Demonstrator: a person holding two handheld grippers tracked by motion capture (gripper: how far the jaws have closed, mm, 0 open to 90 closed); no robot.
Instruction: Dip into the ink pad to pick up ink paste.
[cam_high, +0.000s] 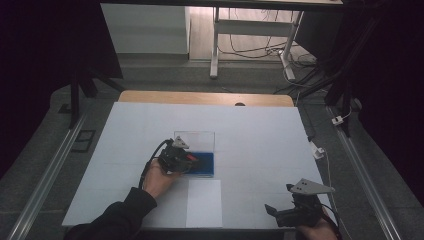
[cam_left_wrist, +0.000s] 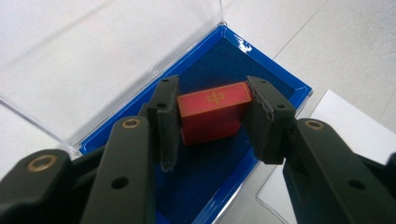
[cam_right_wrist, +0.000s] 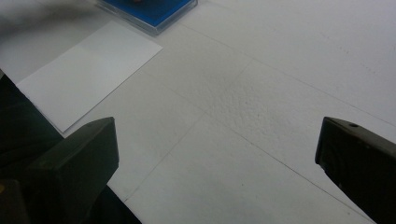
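A red block (cam_left_wrist: 212, 114) with a gold character on its top face sits between the pads of my left gripper (cam_left_wrist: 212, 100), which is shut on it. The block hangs just over the blue felt floor of a small box (cam_left_wrist: 275, 70) whose clear lid (cam_left_wrist: 93, 56) stands open behind it. From above, the left gripper (cam_high: 192, 159) reaches into the blue box (cam_high: 206, 165) at the table's middle. My right gripper (cam_high: 272, 210) rests low at the front right, jaws wide apart and open, with bare table between them (cam_right_wrist: 217, 144).
A white sheet of paper (cam_high: 204, 202) lies flat in front of the box, also seen in the right gripper view (cam_right_wrist: 88, 65). The white table cover (cam_high: 260, 135) ends at a wooden edge at the back. A cable trails off the right side.
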